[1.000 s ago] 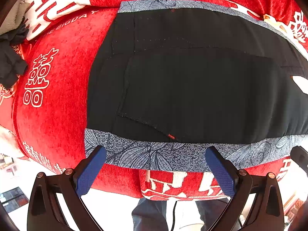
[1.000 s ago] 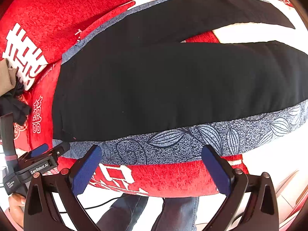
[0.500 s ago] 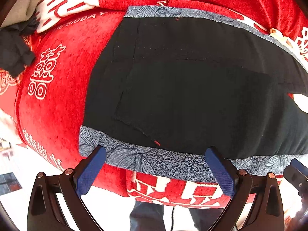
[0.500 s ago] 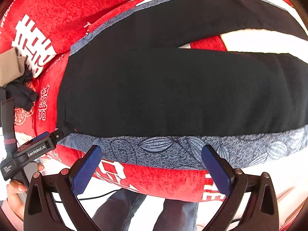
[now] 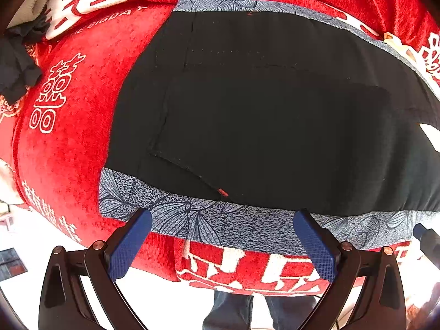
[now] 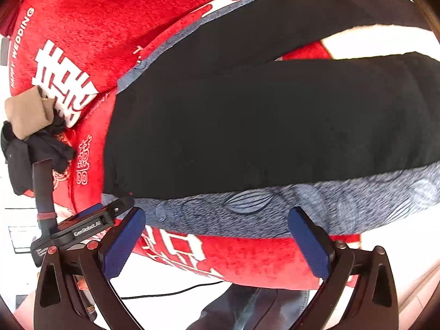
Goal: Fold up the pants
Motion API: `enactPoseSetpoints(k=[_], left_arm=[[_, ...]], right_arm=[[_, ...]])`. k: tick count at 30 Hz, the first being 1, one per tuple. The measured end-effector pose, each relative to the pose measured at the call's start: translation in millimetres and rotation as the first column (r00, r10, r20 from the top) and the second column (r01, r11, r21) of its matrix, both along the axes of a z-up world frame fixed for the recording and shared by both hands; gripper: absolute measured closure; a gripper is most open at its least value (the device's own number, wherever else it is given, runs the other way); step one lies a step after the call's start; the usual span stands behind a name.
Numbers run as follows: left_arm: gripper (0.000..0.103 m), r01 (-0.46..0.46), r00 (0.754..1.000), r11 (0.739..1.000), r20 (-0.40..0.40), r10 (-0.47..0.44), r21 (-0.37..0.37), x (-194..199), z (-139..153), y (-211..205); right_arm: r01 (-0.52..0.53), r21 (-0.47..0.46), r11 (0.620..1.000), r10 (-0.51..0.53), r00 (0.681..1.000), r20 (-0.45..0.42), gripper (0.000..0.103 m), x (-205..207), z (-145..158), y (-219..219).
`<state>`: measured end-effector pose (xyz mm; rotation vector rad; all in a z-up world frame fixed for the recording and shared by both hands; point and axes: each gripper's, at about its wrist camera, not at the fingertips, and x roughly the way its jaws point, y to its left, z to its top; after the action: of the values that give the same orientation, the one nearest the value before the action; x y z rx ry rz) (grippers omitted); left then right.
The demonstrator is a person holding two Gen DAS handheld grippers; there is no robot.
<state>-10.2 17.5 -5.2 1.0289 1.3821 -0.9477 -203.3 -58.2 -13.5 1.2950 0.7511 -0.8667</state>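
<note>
Black pants (image 5: 269, 115) with a grey leaf-patterned side stripe (image 5: 220, 225) lie flat on a red cloth-covered table (image 5: 82, 143). The left wrist view shows the waist end with a stitched pocket. My left gripper (image 5: 222, 236) is open at the near edge, its blue pads over the stripe. In the right wrist view both legs of the pants (image 6: 261, 126) spread apart toward the right. My right gripper (image 6: 217, 233) is open over the grey stripe (image 6: 275, 209) further along the leg. The left gripper (image 6: 82, 225) shows at its left, at the pants' near corner.
A tan folded cloth (image 6: 27, 112) and a dark crumpled garment (image 6: 33, 148) lie at the table's left end. The red cloth (image 6: 96, 27) carries white characters and hangs over the near edge. A person's jeans-clad legs (image 6: 247, 308) stand below the edge, with a thin cable (image 6: 170, 293).
Both grippers have moved closer to the near edge of the pants, their pads now over the grey stripe. Both remain open. The pants have not moved.
</note>
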Motion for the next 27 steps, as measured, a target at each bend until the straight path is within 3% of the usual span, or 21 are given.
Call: enactPoseSetpoints(k=[3,14,17,19,20,21,22,24,27], left_arm=[[0.000,0.005,1.000,1.000,-0.023,-0.005,-0.001,8,0,5],[0.000,0.042,0.999,0.998,0.025,-0.040,-0.054,22,0,13],[0.000,-0.001,1.000,0.997,-0.017,0.000,-0.081,38,0,18],[0.002,-0.046,0.996,0.995,-0.082,0.039,-0.091,53,-4,26],[0.008,-0.075,0.989,0.992,-0.134,0.061,-0.102,63,-6,33],[0.023,-0.106,0.981,0.989,-0.174,0.087,-0.102,74,-9,40],[0.026,-0.122,0.975,0.988,-0.196,0.101,-0.097,79,-12,44],[0.026,-0.169,0.953,0.981,-0.269,0.138,-0.096,94,-17,56],[0.026,-0.191,0.935,0.974,-0.325,0.142,-0.123,103,-18,71]], right_arm=[[0.009,0.001,1.000,-0.009,1.000,0.026,0.000,4,-1,7],[0.009,-0.012,1.000,-0.009,1.000,0.000,0.000,18,-3,14],[-0.007,-0.006,1.000,0.007,0.999,0.044,0.000,21,-8,16],[-0.009,0.020,1.000,0.007,0.992,0.125,0.000,26,-15,21],[-0.015,0.039,0.999,0.008,0.984,0.180,0.000,28,-20,23],[-0.024,0.068,0.997,0.007,0.971,0.239,0.002,32,-29,26],[-0.030,0.098,0.995,0.000,0.958,0.287,0.005,36,-38,30],[-0.025,0.143,0.989,-0.025,0.942,0.336,0.035,42,-55,38],[0.009,0.173,0.985,-0.070,0.933,0.353,0.036,45,-77,49]])
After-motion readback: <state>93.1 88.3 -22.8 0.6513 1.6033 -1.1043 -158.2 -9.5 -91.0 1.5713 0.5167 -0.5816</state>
